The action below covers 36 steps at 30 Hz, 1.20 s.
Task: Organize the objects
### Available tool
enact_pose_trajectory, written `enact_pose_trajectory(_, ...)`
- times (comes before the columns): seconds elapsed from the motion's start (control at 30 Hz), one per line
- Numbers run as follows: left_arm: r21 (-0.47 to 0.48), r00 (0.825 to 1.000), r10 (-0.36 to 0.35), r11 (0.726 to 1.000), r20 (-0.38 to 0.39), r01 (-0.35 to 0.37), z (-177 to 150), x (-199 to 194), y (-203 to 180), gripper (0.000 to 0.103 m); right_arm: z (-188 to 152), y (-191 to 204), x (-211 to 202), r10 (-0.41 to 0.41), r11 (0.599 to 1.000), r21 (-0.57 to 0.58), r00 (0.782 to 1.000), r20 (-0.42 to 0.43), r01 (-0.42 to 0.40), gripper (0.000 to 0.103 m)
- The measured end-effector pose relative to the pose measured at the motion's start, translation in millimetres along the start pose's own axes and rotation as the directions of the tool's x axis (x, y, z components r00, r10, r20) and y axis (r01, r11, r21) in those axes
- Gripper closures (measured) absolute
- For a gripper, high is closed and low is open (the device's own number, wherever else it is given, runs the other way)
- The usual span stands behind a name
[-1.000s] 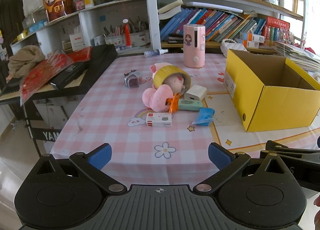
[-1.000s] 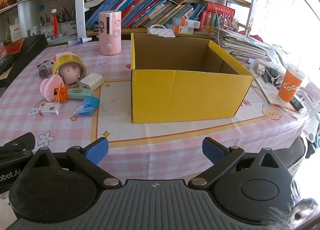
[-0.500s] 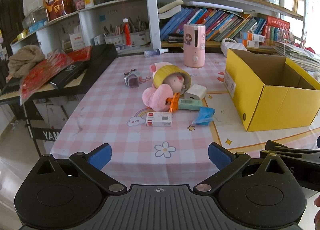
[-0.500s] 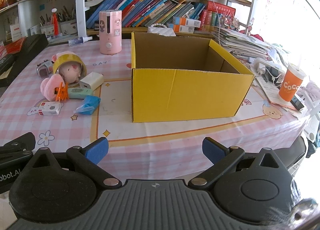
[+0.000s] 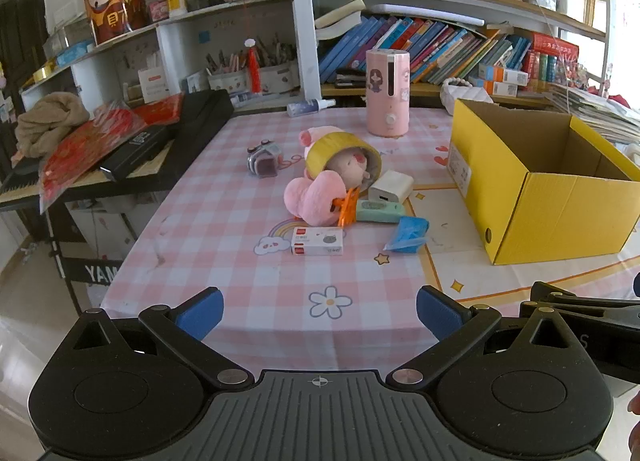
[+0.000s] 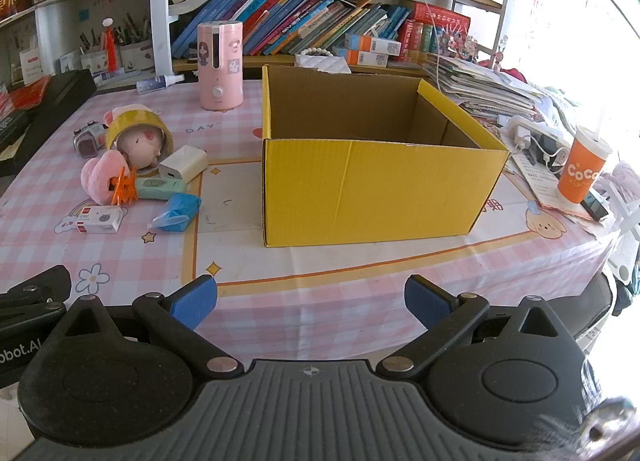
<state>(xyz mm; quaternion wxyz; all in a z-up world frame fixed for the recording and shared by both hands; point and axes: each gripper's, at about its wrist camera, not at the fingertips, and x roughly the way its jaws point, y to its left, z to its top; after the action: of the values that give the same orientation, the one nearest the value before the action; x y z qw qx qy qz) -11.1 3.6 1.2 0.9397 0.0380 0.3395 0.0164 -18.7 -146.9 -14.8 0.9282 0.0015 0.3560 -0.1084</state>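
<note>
An open, empty yellow cardboard box [image 6: 380, 177] [image 5: 560, 197] stands on the pink checked tablecloth. Left of it lies a cluster: a pink plush pig [image 5: 320, 193] [image 6: 120, 165] with a yellow tape roll [image 5: 340, 149] around its head, an orange clip [image 5: 347, 207], a white charger [image 5: 390, 185], a green case [image 5: 378, 211], a blue bag [image 5: 410, 233], a small white-red box [image 5: 317, 241] and a toy watch [image 5: 262, 161]. My left gripper [image 5: 319, 311] and right gripper [image 6: 311, 301] are both open and empty, at the table's near edge, well short of everything.
A pink humidifier [image 5: 387, 93] and a spray bottle [image 5: 310, 105] stand at the back. An orange cup [image 6: 582, 169] and papers lie right of the box. A black keyboard [image 5: 160, 149] with red packets adjoins the table's left. Bookshelves fill the back.
</note>
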Motion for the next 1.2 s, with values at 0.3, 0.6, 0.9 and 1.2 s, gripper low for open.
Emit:
enact_pose_trajectory(0.3, -0.001, 1.000, -0.002, 1.000, 0.004, 0.002, 3, -2, -1, 0.000, -1, 2, 0, 0.001, 1.000, 0.000, 1.000, 0.002, -0.001, 0.002)
enact_pose_trajectory(0.6, -0.006, 1.000, -0.003, 1.000, 0.014, 0.003, 6, -1, 3, 0.000, 3, 2, -7, 0.001, 1.000, -0.004, 1.000, 0.012, -0.001, 0.002)
enact_pose_trajectory(0.9, -0.002, 1.000, -0.005, 1.000, 0.030, 0.005, 7, -1, 6, 0.000, 5, 4, -6, -0.004, 1.000, -0.002, 1.000, 0.023, 0.004, 0.002)
enact_pose_trajectory(1.2, -0.012, 0.999, -0.011, 1.000, 0.031, 0.011, 7, 1, 13, 0.000, 6, 9, -6, -0.005, 1.000, -0.004, 1.000, 0.031, 0.005, 0.002)
